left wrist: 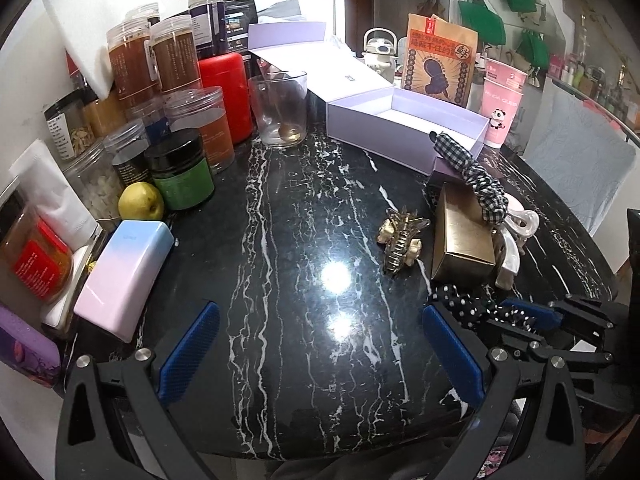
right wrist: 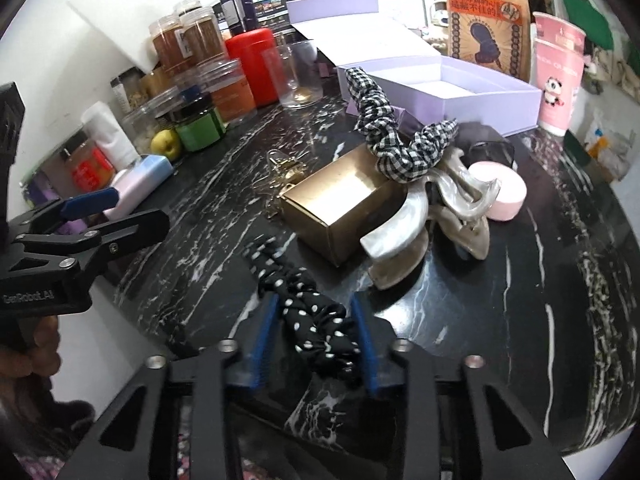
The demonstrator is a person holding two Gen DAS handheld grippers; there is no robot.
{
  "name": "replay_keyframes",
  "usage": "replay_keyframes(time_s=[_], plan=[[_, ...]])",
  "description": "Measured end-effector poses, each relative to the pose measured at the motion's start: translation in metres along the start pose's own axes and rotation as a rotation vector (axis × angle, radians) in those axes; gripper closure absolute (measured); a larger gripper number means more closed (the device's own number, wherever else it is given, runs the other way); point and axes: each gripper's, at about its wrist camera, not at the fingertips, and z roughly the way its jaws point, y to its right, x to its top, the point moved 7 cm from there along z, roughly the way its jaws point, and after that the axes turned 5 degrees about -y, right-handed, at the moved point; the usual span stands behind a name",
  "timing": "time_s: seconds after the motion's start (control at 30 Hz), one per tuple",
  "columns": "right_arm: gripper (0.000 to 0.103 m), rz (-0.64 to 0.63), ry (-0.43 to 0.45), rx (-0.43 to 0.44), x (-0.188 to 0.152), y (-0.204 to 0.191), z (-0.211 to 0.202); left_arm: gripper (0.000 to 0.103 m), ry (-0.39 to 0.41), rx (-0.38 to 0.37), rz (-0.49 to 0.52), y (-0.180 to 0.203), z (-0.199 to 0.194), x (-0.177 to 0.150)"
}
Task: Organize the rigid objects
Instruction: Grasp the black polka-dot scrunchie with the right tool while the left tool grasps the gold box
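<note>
the tidy-up looks like it has only just begun, because the purple box (right wrist: 472,92) at the back of the black marble table (left wrist: 288,208) looks empty inside as far as i can see, and the hair things are out on the table in a messy bunch. the right gripper (right wrist: 316,344) has its two blue pads pressed in on the black scrunchie with white dots (right wrist: 316,320), so it looks clamped on that soft band near the front edge of the table. the band is floppy and twisted, and part of it trails out across the table toward the gold box (right wrist: 340,208). the left gripper (left wrist: 320,356) has its pads wide apart with nothing between them, over a bare part of the table. left to sort, i think: the checked scrunchie (right wrist: 384,140) draped over the gold box, the big pearly hair claw (right wrist: 432,216) leaning against that box, the little gold hair claw (left wrist: 402,240) lying alone on the table, and the round pink tin (right wrist: 500,192) behind the pearly one. the jars and cups along the back look crowded, and i cannot tell if they are part of the job.
</note>
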Motion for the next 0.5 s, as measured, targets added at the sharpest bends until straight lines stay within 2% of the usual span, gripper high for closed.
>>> replay_keyframes(time_s=[0.07, 0.17, 0.5], plan=[[0.081, 0.003, -0.004, 0.010, -0.001, 0.001, -0.001, 0.000, 0.000, -0.008, 0.002, 0.002, 0.000, 0.001], [0.083, 0.003, -0.004, 0.016, -0.005, 0.003, -0.005, 0.000, 0.000, -0.016, 0.007, 0.005, 0.001, 0.002], [0.084, 0.058, 0.006, -0.035, -0.022, 0.033, -0.034, 0.000, 0.016, -0.100, 0.036, 0.028, 0.006, 0.008]])
